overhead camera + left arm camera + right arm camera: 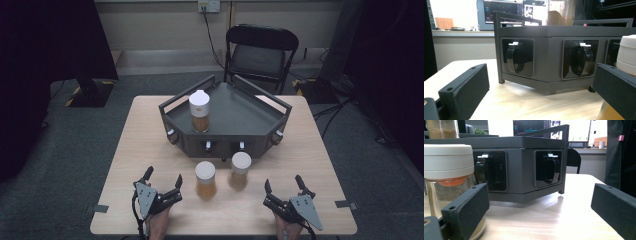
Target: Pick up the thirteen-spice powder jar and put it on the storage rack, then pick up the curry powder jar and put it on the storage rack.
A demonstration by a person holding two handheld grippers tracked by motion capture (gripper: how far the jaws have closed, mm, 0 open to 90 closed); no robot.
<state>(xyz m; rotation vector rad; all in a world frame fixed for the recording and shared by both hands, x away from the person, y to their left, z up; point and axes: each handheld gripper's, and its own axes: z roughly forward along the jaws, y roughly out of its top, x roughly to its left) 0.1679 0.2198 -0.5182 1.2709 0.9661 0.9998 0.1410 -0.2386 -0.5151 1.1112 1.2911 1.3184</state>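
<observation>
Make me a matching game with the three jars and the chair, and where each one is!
Things:
1. jar with the spout lid
2. left jar on the table
3. right jar on the table
4. folding chair

Places:
a. behind the table, on the floor
b. on the wood in front of the rack, nearer the right tongs
c. up on the dark rack
d. on the wood in front of the rack, nearer the left tongs

Pairs: 1-c, 2-d, 3-b, 4-a
</observation>
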